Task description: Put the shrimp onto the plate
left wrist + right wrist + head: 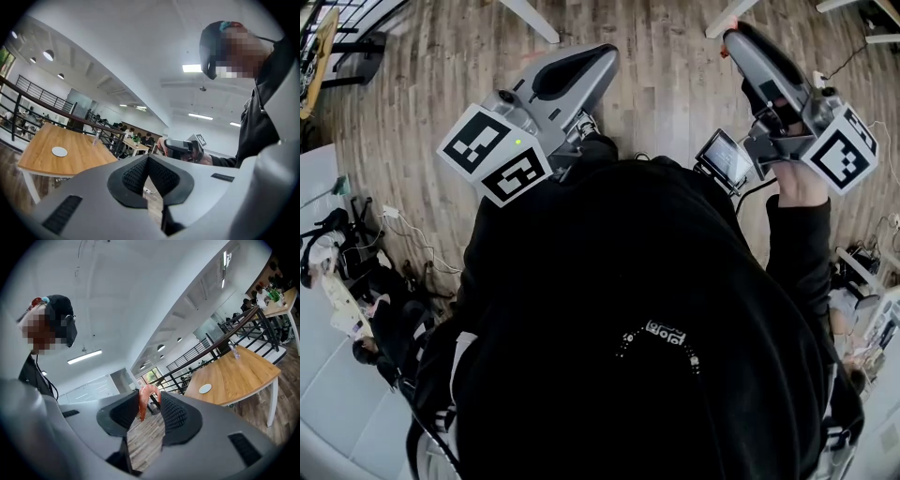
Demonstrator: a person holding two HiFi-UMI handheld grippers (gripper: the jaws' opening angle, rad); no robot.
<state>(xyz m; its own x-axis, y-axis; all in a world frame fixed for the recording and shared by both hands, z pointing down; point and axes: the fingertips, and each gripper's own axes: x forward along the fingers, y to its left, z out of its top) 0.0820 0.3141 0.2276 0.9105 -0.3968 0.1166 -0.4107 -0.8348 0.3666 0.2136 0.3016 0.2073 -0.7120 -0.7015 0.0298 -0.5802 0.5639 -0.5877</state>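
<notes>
In the head view the person is looking down past a black top point(647, 328) at a wooden floor point(666, 84). The left gripper point(602, 54) and the right gripper point(737, 37) are both pointing away from the body, well apart from each other. No work surface is showing here.

In the left gripper view the fingers point(133, 176) are pressing together with nothing between them. A wooden bench point(84, 154) is standing off to the left, well apart. A small white plate point(59, 151) is lying flat on it, and a bottle point(96, 137) is standing near its far edge. A black railing point(42, 98) is running behind the bench, with ceiling lights above and seated people at far tables.

In the right gripper view the fingers point(176, 416) are standing partly apart and pinching the shrimp point(146, 398). Its curved orange body is arching at the top and hanging roughly upright between the pads. The plate is lying ahead and to the right of the shrimp, well apart, on bare bench top. The right gripper is the one carrying the load, so the coming move looks like a carry across open floor to the bench. The shrimp would then be going down onto the plate.
</notes>
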